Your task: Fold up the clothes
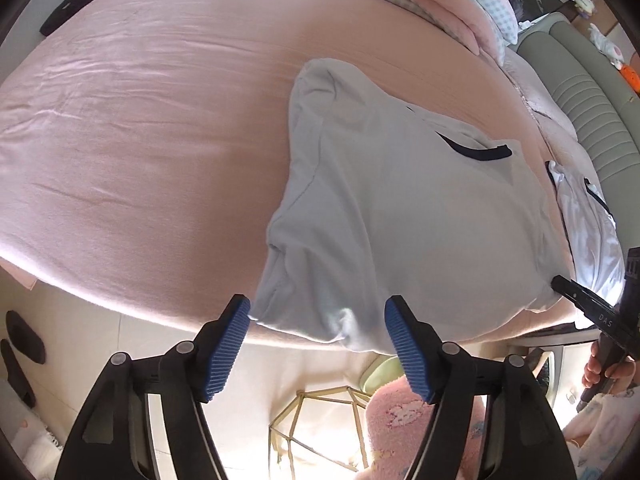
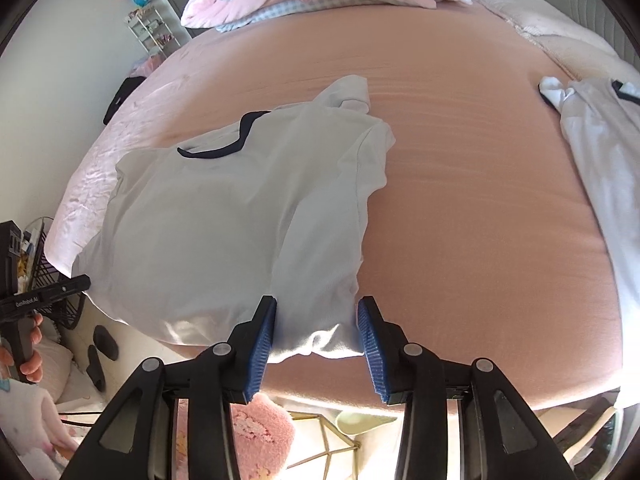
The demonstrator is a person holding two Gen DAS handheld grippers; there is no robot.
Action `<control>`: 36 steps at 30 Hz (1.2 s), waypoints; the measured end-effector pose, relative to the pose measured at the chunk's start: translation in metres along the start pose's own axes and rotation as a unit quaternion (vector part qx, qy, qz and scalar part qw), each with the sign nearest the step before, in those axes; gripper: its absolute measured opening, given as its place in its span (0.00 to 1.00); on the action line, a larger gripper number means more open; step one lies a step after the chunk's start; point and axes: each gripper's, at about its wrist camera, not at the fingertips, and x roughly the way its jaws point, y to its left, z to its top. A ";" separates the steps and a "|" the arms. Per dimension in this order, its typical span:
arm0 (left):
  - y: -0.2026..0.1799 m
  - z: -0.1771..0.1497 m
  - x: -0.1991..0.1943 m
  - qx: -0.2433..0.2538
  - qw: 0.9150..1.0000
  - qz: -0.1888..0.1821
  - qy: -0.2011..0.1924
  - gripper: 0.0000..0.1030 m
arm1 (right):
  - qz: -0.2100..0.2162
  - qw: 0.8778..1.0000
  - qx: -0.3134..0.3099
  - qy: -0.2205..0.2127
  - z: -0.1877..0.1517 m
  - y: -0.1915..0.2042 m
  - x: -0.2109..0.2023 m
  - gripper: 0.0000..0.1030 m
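Both grippers (image 1: 318, 330) (image 2: 316, 330) tilted steeply down, jaws apart (shirt (image 1: 400, 216) hem between).

Second white garment (image 2: 600, 184) cut off at the right edge. Folded shirt's (image 1: 400, 208) underside hidden. Shelf items (image 2: 150, 26) too small to tell.

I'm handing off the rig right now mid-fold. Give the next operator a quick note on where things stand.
Left tongs: open, at the near hem of the white T-shirt, holding nothing.
Right tongs: open, the hem's other corner lies between the pads, not pinched.
The shirt lies on the pink bed, one side already folded in over the body.
A second white garment waits unfolded at the bed's right.
Left: finish this shirt, then fold the second.
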 end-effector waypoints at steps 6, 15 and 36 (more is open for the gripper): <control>0.002 -0.005 -0.025 0.016 0.999 0.029 -0.037 0.68 | -0.086 0.993 -0.082 -0.010 -0.004 0.011 -0.020 0.54; -0.030 -0.002 -0.036 0.088 0.991 0.078 -0.070 0.68 | -0.177 0.974 -0.142 -0.027 -0.007 0.014 -0.036 0.60; -0.071 0.066 0.004 0.223 0.969 0.100 -0.036 0.68 | -0.149 0.966 -0.203 -0.052 0.080 0.025 -0.007 0.62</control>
